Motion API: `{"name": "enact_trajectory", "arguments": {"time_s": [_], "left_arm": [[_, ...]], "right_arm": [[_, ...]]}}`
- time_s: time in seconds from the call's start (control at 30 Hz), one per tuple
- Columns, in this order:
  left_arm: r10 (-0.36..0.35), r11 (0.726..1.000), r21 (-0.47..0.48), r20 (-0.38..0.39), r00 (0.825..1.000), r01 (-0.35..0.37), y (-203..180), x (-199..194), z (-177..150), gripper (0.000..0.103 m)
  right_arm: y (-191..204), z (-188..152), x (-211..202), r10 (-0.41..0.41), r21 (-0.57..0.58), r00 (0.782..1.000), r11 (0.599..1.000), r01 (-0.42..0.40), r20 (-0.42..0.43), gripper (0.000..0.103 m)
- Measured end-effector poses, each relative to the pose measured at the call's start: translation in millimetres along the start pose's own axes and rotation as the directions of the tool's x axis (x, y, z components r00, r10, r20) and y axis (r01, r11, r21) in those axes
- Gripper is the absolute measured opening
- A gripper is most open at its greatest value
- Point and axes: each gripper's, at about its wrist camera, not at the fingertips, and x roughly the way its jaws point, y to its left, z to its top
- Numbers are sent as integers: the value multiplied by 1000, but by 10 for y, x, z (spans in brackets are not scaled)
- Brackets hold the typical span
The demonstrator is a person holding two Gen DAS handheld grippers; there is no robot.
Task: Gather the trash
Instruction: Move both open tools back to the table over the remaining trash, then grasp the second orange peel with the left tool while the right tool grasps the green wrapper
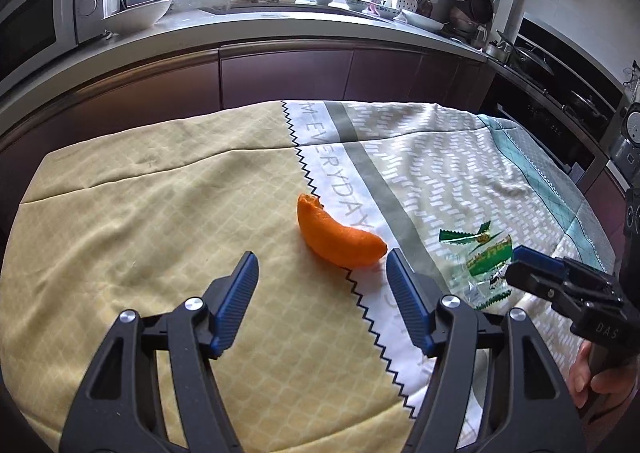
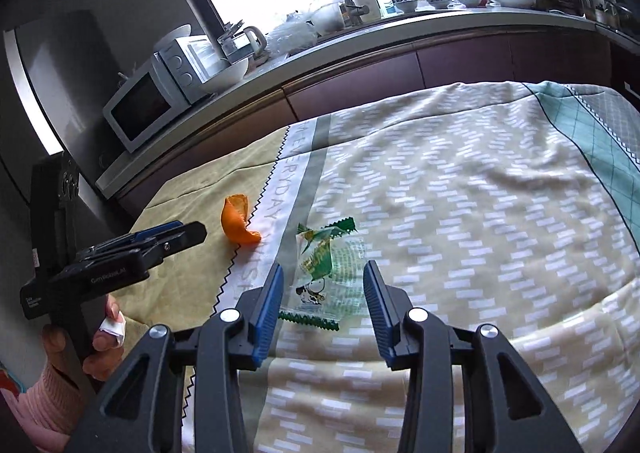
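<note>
In the left wrist view, the left gripper (image 1: pixel 320 273) stands wide and empty low in the frame, with the orange peel (image 1: pixel 338 239) at centre on the table (image 1: pixel 140 193); advance until both pads flank it. Lower right, the right gripper (image 2: pixel 324 281) is narrower and also empty, framing the wrapper (image 2: pixel 324 273); lower it flat before closing.

- Peel (image 1: pixel 340 237): bright orange.
- Wrapper (image 2: pixel 326 273): clear, green print, zigzag edges.
- Cloth (image 1: pixel 140 213): yellow grid, white dashes on beige, black zigzag seam.
- Gripper (image 1: pixel 320 273) pads: blue.
</note>
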Motion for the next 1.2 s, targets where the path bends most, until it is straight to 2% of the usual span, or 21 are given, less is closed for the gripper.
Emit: {"name": "enact_trajectory", "arguments": {"time_s": [0.23, 0.47, 0.53, 0.6, 0.7, 0.8, 1.2], "left_arm": [[-32, 999, -37, -56, 998, 30, -11, 307, 172, 64], [-96, 991, -108, -106, 990, 85, 71, 512, 176, 42], [-101, 989, -120, -104, 989, 88, 95, 519, 164, 38], [-103, 987, -130, -103, 989, 89, 123, 511, 149, 27], [-102, 987, -137, -98, 990, 88, 144, 470, 131, 18], [-97, 987, -135, -88, 991, 84, 161, 384, 104, 15], [-28, 996, -84, -14, 1000, 27, 354, -291, -134, 14]], "right_arm": [[-1, -19, 78, 23, 0, 1000, 1000, -23, -9, 38], [-19, -7, 99, 35, 1, 999, 999, -35, -17, 31], [-19, -7, 96, 41, 6, 999, 999, -41, -17, 22], [-28, -9, 96, 45, 8, 999, 999, -44, -18, 17], [-31, -11, 96, 50, 9, 999, 999, -50, -18, 14], [-15, -13, 86, 60, 9, 998, 998, -60, -15, 12], [237, 46, 22, 142, -13, 990, 990, -142, 9, 7]]}}
